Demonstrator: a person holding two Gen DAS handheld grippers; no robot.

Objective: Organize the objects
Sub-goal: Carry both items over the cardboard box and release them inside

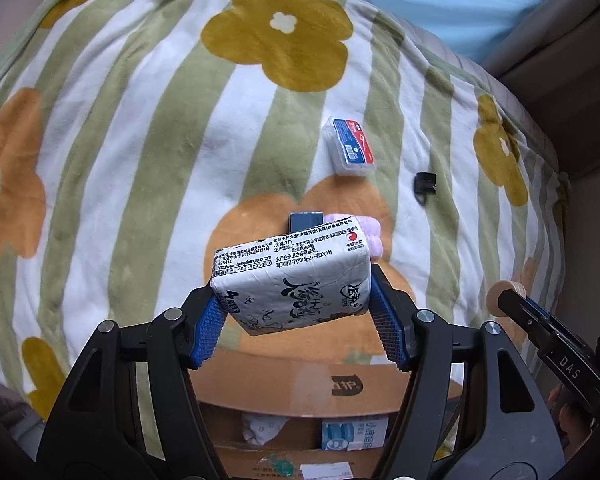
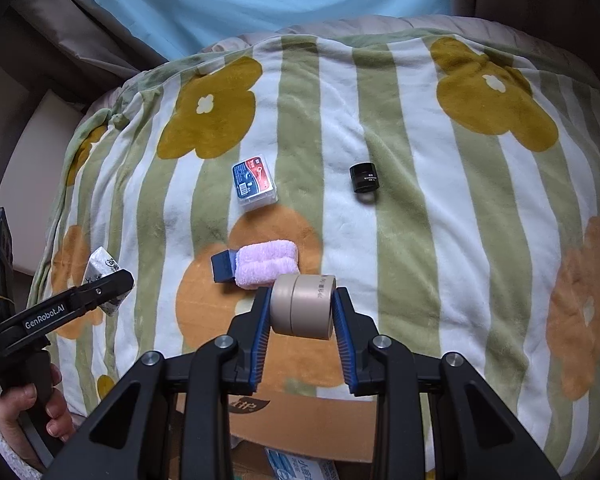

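My left gripper (image 1: 296, 312) is shut on a white tissue pack (image 1: 292, 276) with black print, held above the blanket near its front edge. My right gripper (image 2: 302, 312) is shut on a beige tape roll (image 2: 304, 306), also held above the front edge. On the blanket lie a clear plastic box with a red and blue label (image 2: 255, 182), a small black cylinder (image 2: 365, 178), and a pink towel roll (image 2: 268, 263) next to a dark blue block (image 2: 223, 266). The box (image 1: 350, 146) and cylinder (image 1: 425, 183) also show in the left wrist view.
A flowered, green-striped blanket (image 2: 420, 240) covers the bed. An open cardboard box (image 1: 284, 392) sits below its front edge, holding a blue and white pack (image 1: 354, 434). A light blue sheet (image 2: 260, 0) lies at the back. The left gripper (image 2: 80, 304) shows in the right view.
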